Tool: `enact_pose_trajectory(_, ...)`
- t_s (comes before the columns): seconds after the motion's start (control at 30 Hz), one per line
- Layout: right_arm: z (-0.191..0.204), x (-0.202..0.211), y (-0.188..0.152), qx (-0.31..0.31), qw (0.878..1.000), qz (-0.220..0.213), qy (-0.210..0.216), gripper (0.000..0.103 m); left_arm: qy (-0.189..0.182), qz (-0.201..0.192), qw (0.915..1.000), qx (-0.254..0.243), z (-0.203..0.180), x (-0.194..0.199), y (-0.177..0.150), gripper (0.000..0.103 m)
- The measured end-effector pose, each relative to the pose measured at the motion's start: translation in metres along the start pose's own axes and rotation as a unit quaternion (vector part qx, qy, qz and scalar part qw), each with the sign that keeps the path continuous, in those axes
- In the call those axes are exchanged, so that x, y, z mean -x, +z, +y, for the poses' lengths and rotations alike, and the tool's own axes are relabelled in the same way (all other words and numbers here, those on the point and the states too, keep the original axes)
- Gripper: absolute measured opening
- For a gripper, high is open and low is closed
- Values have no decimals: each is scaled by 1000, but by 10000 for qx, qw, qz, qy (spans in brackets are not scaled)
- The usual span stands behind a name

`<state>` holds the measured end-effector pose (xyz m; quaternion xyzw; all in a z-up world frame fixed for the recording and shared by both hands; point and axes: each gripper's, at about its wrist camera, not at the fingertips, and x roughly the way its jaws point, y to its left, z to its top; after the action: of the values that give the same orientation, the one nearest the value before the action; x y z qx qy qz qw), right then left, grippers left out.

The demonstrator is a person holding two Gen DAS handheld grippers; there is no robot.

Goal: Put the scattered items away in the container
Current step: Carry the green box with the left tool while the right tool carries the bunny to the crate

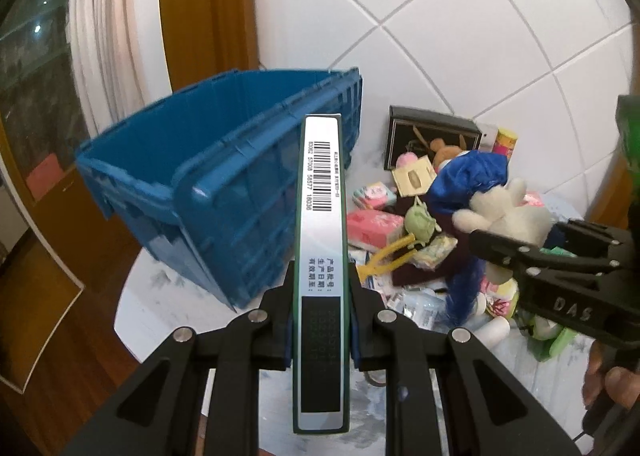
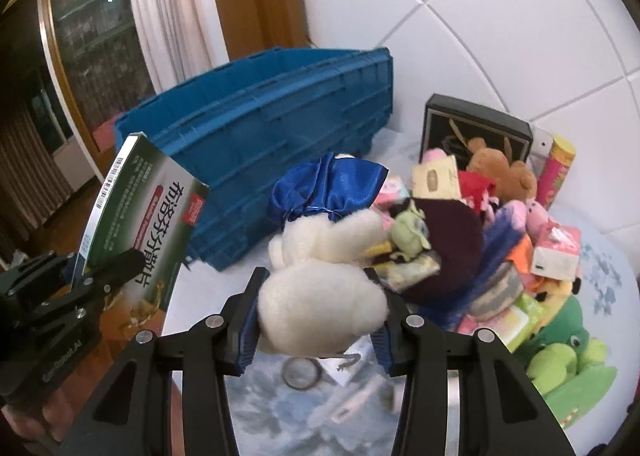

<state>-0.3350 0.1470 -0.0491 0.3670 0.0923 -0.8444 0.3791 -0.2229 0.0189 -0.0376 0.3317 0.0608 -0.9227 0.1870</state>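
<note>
The left gripper (image 1: 320,320) is clamped on a thin green box (image 1: 322,264), pinched across its narrow faces so it stands on edge and points toward the blue crate (image 1: 224,175); held this way, its slim profile should slide into the crate without catching the rim. The right gripper (image 2: 320,320) is clenched on a white plush (image 2: 320,292), whose soft body bulges between the pads, and a blue satin cloth (image 2: 328,183) attached to the plush rides above it. The soft toy gives under the squeeze, so the grip probably needs to be deep to hold it. Both items are off the table (image 2: 208,316) and near the crate, which stands open against the tiled wall (image 1: 440,15), with its inside mostly hidden from both views. The rest of the clutter lies heaped beside the crate: a dark framed box (image 2: 476,131) leaning at the back, a brown plush (image 2: 500,167), pink tissue packs (image 1: 374,225), a green frog toy (image 2: 568,352) and a small ring (image 2: 302,374) on the cloth just ahead of the right gripper. Judging by this, two loads are on their way to the crate together, which saves a trip, though the hands sit close enough to risk bumping at the rim
</note>
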Motion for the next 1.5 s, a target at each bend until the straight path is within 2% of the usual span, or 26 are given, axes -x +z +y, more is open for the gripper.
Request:
enact_pose_trajectory(0.3, 48, -3, 39, 170, 9994, -305, -19, 45, 71, -590, 9982, -65, 39, 25, 51, 20)
enact_pose_trajectory(0.63, 76, -23, 108, 634, 9950, -710, 289, 46, 570, -980, 9929, 375, 91, 13, 111, 20)
enact_pose_trajectory(0.83, 105, -56, 141, 769, 9937, -689, 440, 46, 749, -858, 9920, 537, 138, -18, 132, 20)
enact_pose_trajectory(1.1, 146, -122, 176, 587, 9962, -477, 423, 46, 617, -497, 9962, 371, 205, -81, 154, 20)
enact_pose_trajectory(1.17, 159, -137, 185, 563, 9970, -406, 354, 46, 557, -304, 9976, 283, 221, -100, 156, 20)
enact_pose_trajectory(1.3, 182, -166, 194, 559, 9981, -114, 231, 46, 160, 394, 9990, 143, 244, -142, 154, 20)
enact_pose_trajectory(1.5, 196, -199, 192, 596, 9976, 350, -26, 46, 72, 611, 9979, -196, 254, -167, 156, 20)
